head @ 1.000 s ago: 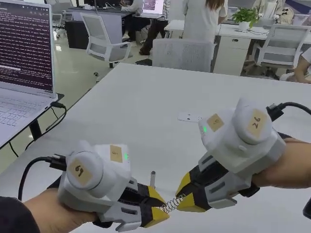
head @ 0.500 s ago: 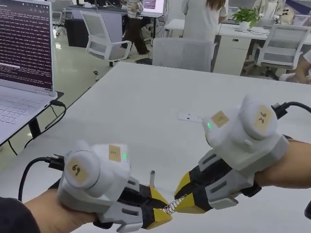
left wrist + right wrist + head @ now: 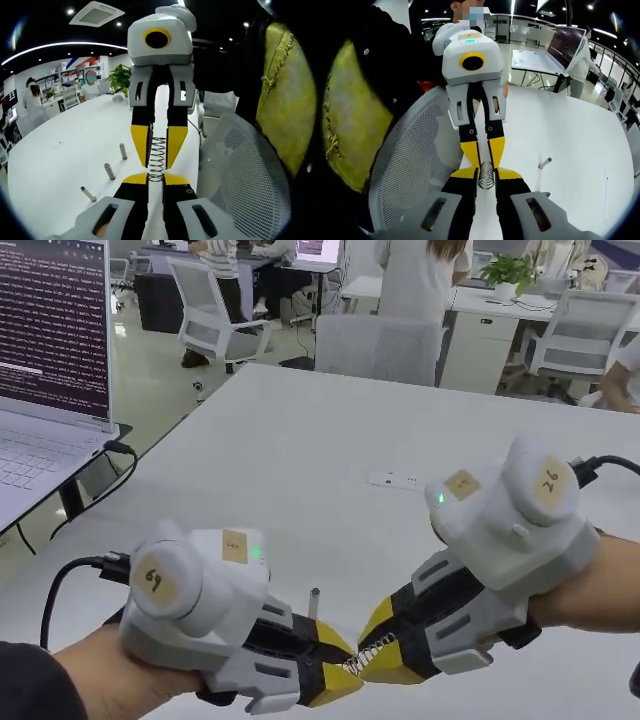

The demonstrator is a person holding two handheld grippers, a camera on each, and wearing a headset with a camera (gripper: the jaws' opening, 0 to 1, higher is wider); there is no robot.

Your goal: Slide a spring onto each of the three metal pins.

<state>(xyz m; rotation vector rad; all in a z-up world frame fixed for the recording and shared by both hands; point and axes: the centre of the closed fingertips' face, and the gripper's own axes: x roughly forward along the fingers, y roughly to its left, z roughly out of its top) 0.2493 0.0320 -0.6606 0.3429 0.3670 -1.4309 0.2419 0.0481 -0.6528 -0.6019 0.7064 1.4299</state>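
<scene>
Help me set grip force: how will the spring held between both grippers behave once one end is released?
The spring is thin, open-coiled wire, so probably light and floppy sideways. Clamped by the left gripper and right gripper, it may flick or droop when one lets go.

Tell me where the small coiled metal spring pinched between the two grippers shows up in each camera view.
Head view: the coiled metal spring sits bottom centre, bridging the yellow jaw tips.
Left gripper view: the spring stands at centre, stretched between the lower and upper jaw pairs.
Right gripper view: the spring is lower centre, seen nearly end-on between the jaws.
Shared landmark: the white tabletop.
</scene>
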